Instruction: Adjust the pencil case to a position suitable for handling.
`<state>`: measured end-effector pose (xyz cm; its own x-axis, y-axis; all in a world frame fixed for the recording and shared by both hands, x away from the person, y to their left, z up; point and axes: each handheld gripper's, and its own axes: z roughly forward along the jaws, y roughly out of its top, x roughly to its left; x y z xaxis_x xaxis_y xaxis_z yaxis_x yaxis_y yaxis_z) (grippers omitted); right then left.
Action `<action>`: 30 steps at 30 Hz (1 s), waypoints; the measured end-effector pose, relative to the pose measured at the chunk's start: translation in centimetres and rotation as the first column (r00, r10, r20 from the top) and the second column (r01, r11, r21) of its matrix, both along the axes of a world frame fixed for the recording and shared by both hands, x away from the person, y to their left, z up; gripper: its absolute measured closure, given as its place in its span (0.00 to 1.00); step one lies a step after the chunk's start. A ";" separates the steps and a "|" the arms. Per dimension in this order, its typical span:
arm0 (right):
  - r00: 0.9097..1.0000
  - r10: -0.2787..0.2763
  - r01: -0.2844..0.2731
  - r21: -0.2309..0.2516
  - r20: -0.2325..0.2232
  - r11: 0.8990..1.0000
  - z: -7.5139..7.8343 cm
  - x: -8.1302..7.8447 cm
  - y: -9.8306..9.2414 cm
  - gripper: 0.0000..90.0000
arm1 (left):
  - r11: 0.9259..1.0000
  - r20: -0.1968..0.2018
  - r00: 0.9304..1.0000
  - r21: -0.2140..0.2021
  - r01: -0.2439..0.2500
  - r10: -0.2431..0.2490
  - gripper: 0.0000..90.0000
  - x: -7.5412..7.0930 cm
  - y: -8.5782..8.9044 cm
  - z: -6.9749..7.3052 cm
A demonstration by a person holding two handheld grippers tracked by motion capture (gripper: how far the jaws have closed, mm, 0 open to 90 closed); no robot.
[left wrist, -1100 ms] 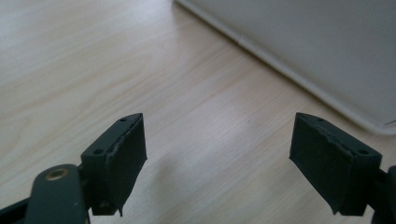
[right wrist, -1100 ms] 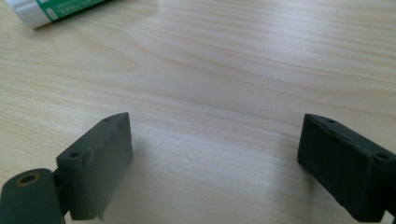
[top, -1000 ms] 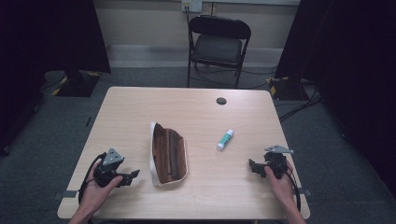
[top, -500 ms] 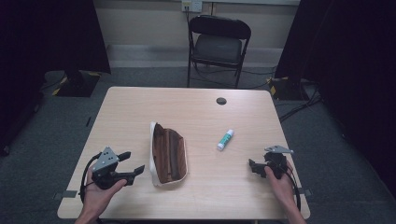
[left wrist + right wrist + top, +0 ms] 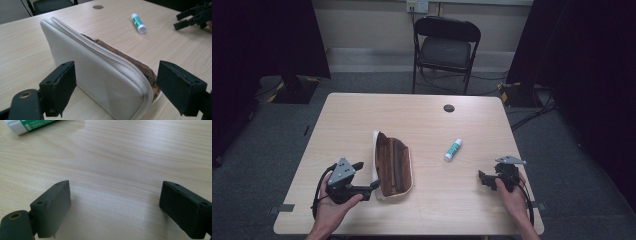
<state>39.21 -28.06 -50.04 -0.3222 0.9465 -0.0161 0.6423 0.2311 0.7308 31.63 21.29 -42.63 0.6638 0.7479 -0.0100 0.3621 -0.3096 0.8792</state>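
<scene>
While both forearms come in from the near edge of the worktop, the left hand-held gripper sits low at the near left, its black jaws pointing toward the near end of the pouch. Its jaws have just been opening and stand spread; in the left gripper view the pouch's near end lies between them, the left jaw just beside the white side panel and the right jaw clear of the zip end, neither pad pressing on the fabric. A grey three-cornered plate tops this gripper, and a black cable loops around the wrist.

At the near right, the right hand-held gripper rests in the hand close to the worktop, jaws spread wide with bare wood between them, as the right gripper view shows.

Just beyond the left gripper, the pouch lies lengthwise away from the person, white outside, brown lining showing through its open zip. Further off and to the right, well apart from the pouch, a glue stick with a green label lies on its side. Near the far edge sits a small dark round disc, and past the worktop stands a black folding chair
</scene>
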 end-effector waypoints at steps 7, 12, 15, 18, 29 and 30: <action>1.000 0.001 -0.001 0.000 0.000 1.000 0.0 0.0 0.0 0.10 | 0.999 -0.028 0.999 0.040 -0.025 0.026 0.23 1.5 -1.8 -1.1; 1.000 0.002 -0.002 0.000 0.001 1.000 0.0 0.0 0.0 0.10 | 0.998 -0.022 0.999 0.051 -0.040 0.041 0.33 1.5 -1.7 -1.5; 1.000 0.002 -0.002 0.000 0.001 1.000 0.0 0.0 0.0 0.10 | 0.998 -0.021 0.999 0.048 -0.042 0.044 0.40 1.6 -1.5 -1.6; 1.000 0.006 -0.006 -0.003 0.001 1.000 0.0 0.0 0.0 0.10 | 0.997 0.000 0.999 0.052 -0.052 0.052 0.48 1.5 -1.4 -1.5; 1.000 0.006 -0.006 -0.002 0.001 1.000 0.0 0.0 0.0 0.10 | 0.998 0.003 0.998 0.037 -0.058 0.058 0.71 1.6 -0.4 -1.5; 1.000 0.006 -0.006 -0.002 0.001 1.000 0.0 0.0 0.0 0.10 | 0.998 0.002 0.999 0.033 -0.053 0.053 0.72 1.6 -0.4 -1.5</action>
